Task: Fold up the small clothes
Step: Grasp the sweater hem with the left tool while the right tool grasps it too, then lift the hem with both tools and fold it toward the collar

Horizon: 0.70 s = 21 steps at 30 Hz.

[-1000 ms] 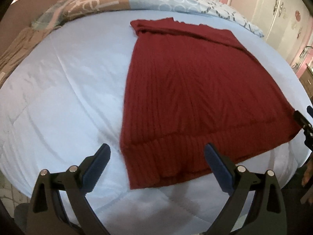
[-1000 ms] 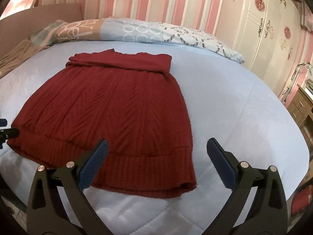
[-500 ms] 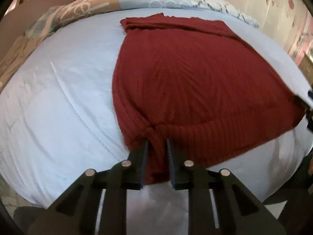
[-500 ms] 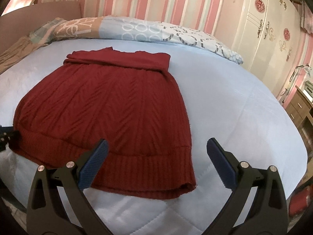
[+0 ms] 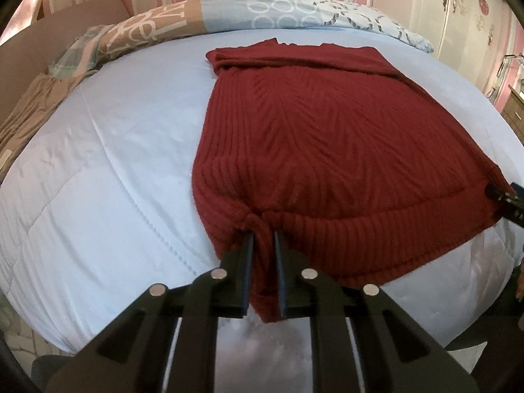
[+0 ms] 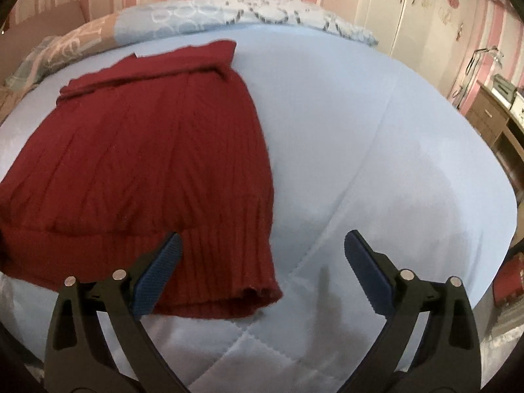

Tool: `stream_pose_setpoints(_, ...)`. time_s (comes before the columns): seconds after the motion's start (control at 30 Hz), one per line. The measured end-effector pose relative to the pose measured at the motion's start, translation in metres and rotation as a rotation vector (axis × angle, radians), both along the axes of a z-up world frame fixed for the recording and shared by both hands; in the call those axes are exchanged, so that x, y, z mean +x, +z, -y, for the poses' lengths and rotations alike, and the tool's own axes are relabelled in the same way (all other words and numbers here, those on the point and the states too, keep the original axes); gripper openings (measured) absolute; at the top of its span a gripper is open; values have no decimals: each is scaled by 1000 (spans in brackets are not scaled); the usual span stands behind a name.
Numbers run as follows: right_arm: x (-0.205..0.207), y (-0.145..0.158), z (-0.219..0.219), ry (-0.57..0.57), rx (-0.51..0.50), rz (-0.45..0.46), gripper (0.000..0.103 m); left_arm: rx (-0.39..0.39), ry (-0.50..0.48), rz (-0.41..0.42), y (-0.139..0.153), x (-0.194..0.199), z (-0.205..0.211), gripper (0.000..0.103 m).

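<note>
Red ribbed knitwear, a small sweater [image 5: 327, 150], lies flat on the pale blue quilt of the bed [image 5: 108, 170], nearer the foot than the patterned pillows [image 5: 281, 16] by the striped wall. Its long axis runs from the ribbed hem at the near edge up to the folded-over collar end, which points toward the pillows.

A second ago both tools hovered wide open over the hem. Since then the left hand-held gripper [image 5: 262, 239] has come down on the hem's left corner and its jaws have just been closing; they now stand nearly together with a bunch of ribbed hem pinched between them, the cloth puckering at the tips and a tail of it hanging down toward the camera. One corner, then, looks secured.

The right hand-held gripper [image 6: 262, 258] has moved lower and closer to the hem's right corner (this view is blurred). Its blue-padded fingers [image 6: 160, 275] gape wide, one over the ribbing and the other over bare quilt, gripping nothing. In the left view its tip shows dark at the sweater's right edge.

My guess: the fold cannot start until that second corner is also pinched, after which the hem could be carried up toward the collar.
</note>
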State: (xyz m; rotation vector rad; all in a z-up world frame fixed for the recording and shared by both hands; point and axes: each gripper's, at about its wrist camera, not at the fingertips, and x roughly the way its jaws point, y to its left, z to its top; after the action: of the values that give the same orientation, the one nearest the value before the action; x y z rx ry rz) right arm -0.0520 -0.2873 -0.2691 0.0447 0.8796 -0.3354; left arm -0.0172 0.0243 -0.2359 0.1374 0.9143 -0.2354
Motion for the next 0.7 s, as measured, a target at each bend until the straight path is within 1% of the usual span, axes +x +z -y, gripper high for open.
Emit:
stream_pose_setpoints(0.1,-3,-5,-2,-18,2,-14,95,-1,2,5,0,1,0,13)
stream_pose_setpoints(0.2,-6,-12,-3,-24,45,-30,92,5,1,9,0,2,1,13)
stream_pose_setpoints(0.27,-6,-13,-5,-11,74,-26,75,10,2,14,-1,3,1,13)
stream_pose_setpoints(0.3,-6,-14,-9,5,73,-27,66,14,2,16,-1,3,2,13)
stream_pose_setpoints(0.33,-5,-14,-12,19,70,-29,61,18,1,18,-2,3,3,13)
stream_pose_setpoints(0.4,-4,-14,-18,47,64,-27,43,29,-1,25,-2,4,4,13)
stream_pose_setpoints(0.5,-3,-13,-26,85,40,-25,33,36,-7,33,-3,5,5,13)
stream_pose_setpoints(0.57,-3,-12,-26,92,48,-21,26,31,-7,32,-3,6,4,13)
stream_pose_setpoints(0.7,-4,-10,-28,114,61,-15,16,16,-7,31,-2,7,1,13)
